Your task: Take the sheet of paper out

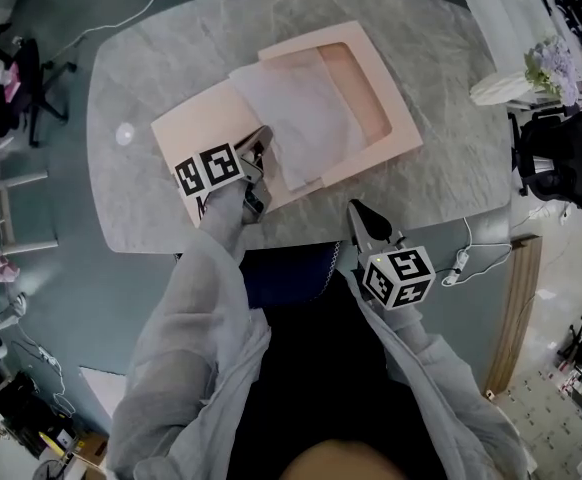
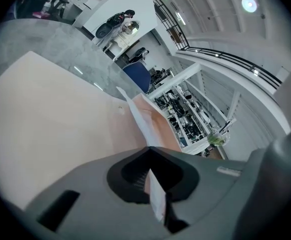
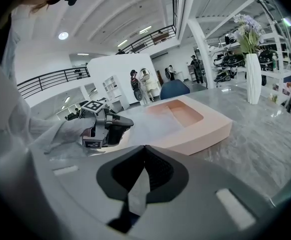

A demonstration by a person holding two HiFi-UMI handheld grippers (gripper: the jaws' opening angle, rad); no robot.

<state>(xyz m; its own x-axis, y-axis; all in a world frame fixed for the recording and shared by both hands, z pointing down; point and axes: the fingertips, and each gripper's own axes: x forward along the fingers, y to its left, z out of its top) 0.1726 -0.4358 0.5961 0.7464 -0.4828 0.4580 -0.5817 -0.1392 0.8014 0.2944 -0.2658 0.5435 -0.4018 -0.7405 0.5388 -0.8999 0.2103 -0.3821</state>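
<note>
An open pink box (image 1: 396, 128) lies on the grey marble table (image 1: 451, 68), its flat lid (image 1: 191, 133) beside it at the left. A thin white sheet of paper (image 1: 306, 118) drapes over the box's tray and onto the lid. My left gripper (image 1: 259, 153) is shut on the sheet's near corner; in the left gripper view the sheet (image 2: 140, 121) runs edge-on out of the jaws. The right gripper (image 1: 361, 216) hovers at the table's front edge, shut and holding nothing. In the right gripper view, the box (image 3: 205, 129) lies ahead, with the left gripper (image 3: 108, 126) at its left.
A white vase of flowers (image 1: 531, 73) stands at the table's right end. A black office chair (image 1: 571, 158) is beyond it. A blue chair (image 1: 291, 268) sits under the front edge. People (image 3: 145, 86) stand far off in the hall.
</note>
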